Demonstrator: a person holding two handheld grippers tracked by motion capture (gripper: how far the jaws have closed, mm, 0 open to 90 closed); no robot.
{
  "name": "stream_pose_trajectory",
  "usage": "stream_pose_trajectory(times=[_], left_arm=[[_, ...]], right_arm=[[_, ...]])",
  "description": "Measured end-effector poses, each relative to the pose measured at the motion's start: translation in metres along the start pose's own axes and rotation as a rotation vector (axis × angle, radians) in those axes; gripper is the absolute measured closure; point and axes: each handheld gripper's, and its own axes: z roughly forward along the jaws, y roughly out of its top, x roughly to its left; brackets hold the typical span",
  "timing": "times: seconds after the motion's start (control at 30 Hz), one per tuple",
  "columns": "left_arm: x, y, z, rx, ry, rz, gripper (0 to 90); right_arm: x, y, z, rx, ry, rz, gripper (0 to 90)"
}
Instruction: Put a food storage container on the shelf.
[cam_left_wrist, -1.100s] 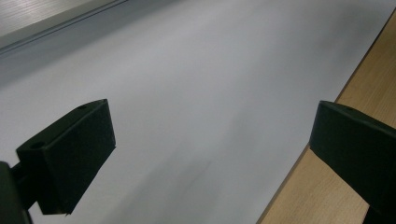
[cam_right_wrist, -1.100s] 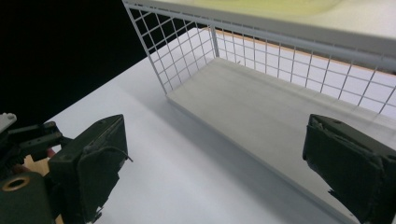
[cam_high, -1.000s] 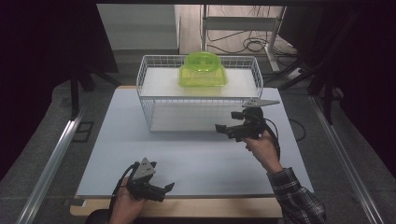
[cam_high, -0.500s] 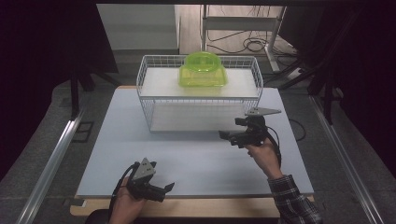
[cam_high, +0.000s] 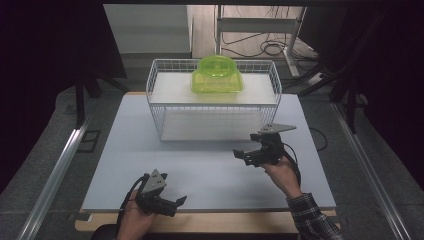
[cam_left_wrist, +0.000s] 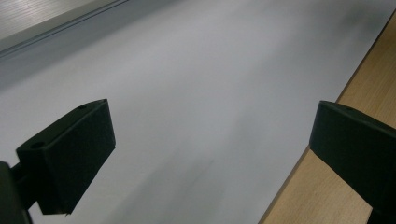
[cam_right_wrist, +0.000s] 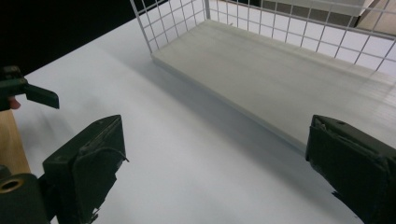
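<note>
Right tool backs away from the basket

The right tool (cam_high: 246, 156) has drawn back from the wire basket (cam_high: 165, 107), jaws wide and empty. The green bowl (cam_high: 217, 75) sits inside on the shelf, apparently delivered. Left tool (cam_high: 176, 202) rests open, empty, at the table (cam_high: 210, 165) edge.

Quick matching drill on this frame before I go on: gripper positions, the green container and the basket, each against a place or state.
Things:
1. left gripper
2. right gripper
3. green container
4. wire basket

Places or states:
A. on the upper shelf inside the basket
B. open, low at the near edge of the mat
C. standing at the far side of the mat
D. open, held in front of the basket's right end

Pairs: 1-B, 2-D, 3-A, 4-C
</note>
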Motion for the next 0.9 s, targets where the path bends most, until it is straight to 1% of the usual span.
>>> stream_pose_trajectory(times=[0.27,0.5,0.7,0.9], left_arm=[[0.000,0.000,0.000,0.000,0.003,0.002,0.2],[0.000,0.000,0.000,0.001,0.004,0.003,0.3],[0.000,0.000,0.000,0.004,0.005,0.005,0.3],[0.000,0.000,0.000,0.005,0.008,0.006,0.4]], right_arm=[[0.006,-0.009,0.000,0.013,-0.010,-0.008,3.3],[0.011,-0.015,-0.002,0.018,-0.010,-0.018,3.3],[0.016,-0.026,-0.004,0.035,-0.010,-0.027,2.8],[0.018,-0.033,-0.008,0.041,-0.015,-0.036,0.5]])
